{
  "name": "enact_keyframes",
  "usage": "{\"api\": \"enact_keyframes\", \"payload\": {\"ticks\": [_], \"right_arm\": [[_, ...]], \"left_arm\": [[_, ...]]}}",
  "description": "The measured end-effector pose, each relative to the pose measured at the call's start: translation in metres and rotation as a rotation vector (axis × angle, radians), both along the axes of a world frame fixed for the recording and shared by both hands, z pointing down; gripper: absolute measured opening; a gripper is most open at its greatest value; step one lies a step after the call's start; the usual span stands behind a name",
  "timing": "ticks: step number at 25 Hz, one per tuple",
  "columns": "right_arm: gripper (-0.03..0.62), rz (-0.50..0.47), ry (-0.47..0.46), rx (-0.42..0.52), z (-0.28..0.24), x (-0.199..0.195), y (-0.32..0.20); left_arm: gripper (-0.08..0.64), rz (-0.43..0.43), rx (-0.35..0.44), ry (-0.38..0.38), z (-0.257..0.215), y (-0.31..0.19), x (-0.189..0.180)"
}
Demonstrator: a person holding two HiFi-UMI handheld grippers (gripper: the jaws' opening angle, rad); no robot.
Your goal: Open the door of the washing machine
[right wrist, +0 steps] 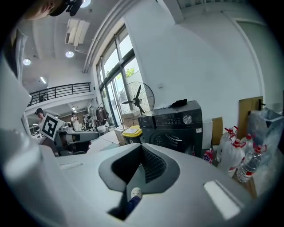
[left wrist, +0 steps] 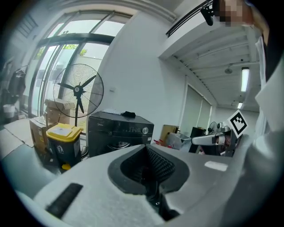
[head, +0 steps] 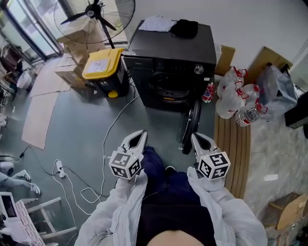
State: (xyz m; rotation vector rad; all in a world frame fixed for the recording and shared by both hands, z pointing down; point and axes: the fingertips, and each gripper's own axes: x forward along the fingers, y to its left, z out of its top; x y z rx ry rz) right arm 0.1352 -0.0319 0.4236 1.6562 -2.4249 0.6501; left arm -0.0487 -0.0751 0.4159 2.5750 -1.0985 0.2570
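Observation:
The black washing machine (head: 173,53) stands ahead of me, and it also shows as the washing machine (left wrist: 120,133) in the left gripper view and the washing machine (right wrist: 173,128) in the right gripper view. Its round door (head: 192,126) is swung out to the right, seen edge-on, and the drum opening (head: 168,89) is uncovered. My left gripper (head: 139,137) and right gripper (head: 198,139) hang close to my body, well short of the machine. The left gripper (left wrist: 145,148) is shut with nothing in it. The right gripper (right wrist: 142,148) is likewise shut and empty.
A yellow-lidded bin (head: 102,65), cardboard boxes and a standing fan (head: 96,14) are left of the machine. Bags of plastic bottles (head: 236,96) and a slatted wooden board (head: 233,144) lie to its right. Cables (head: 103,144) trail over the floor. A black cloth (head: 184,28) rests on the machine.

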Motion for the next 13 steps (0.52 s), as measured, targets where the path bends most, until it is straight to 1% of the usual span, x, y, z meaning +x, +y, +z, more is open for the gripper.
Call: {"api": "enact_keyframes", "payload": {"ticks": [2,7,13], "right_arm": [[0.011,0.001,0.003,0.0,0.0001,-0.0001,0.0004],[0.011,0.004,0.012,0.0,0.0006,-0.0011,0.0018],[0.011,0.005,0.008,-0.014,0.0046,0.0,0.0025]], "left_arm": [[-0.003,0.007,-0.001,0.01,0.0004,-0.0014,0.0053],[-0.003,0.035,0.006,-0.001,0.0019,-0.0005,0.0126],[-0.002,0.026,0.005,0.014,0.0016,-0.0015,0.0108]]}}
